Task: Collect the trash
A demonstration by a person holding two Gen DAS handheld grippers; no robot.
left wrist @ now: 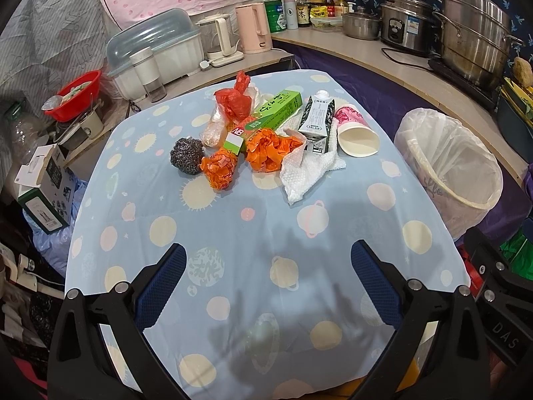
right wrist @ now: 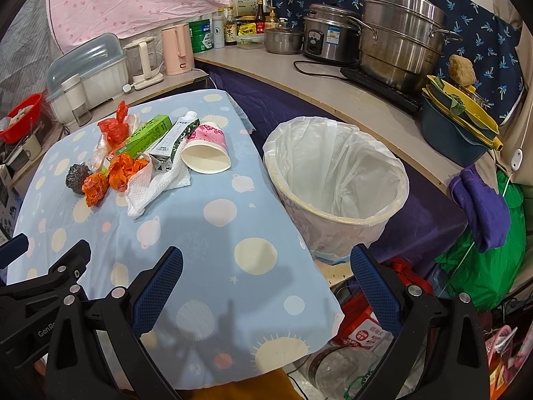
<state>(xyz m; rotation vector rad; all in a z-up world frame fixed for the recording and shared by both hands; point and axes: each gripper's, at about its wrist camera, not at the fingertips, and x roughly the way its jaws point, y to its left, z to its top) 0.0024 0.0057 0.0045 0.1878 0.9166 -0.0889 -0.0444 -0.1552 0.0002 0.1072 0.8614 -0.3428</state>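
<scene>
A small table draped in a pale blue cloth (left wrist: 233, 233) printed with suns and planets holds a cluster of trash at its far end. From left to right lie a dark metal scouring ball (left wrist: 187, 156), two crumpled orange wrappers (left wrist: 219, 169), a knotted red plastic bag (left wrist: 234, 100), a long green carton (left wrist: 273, 113), a white paper towel (left wrist: 306, 170), a grey-and-white drink carton (left wrist: 316, 120) and a pink paper cup (left wrist: 354, 135) tipped on its side with its mouth facing the viewer. Just beside the table's right edge stands a bin lined with a white bag (right wrist: 336, 173), with nothing visible inside. The left gripper (left wrist: 268, 283) hovers over the near, bare part of the cloth, jaws spread wide and holding nothing. The right gripper (right wrist: 266, 286) hangs over the table's near right corner, likewise wide apart and empty-handed, the bin just ahead of it. Pots and kettles crowd a counter (right wrist: 333, 100) behind.
</scene>
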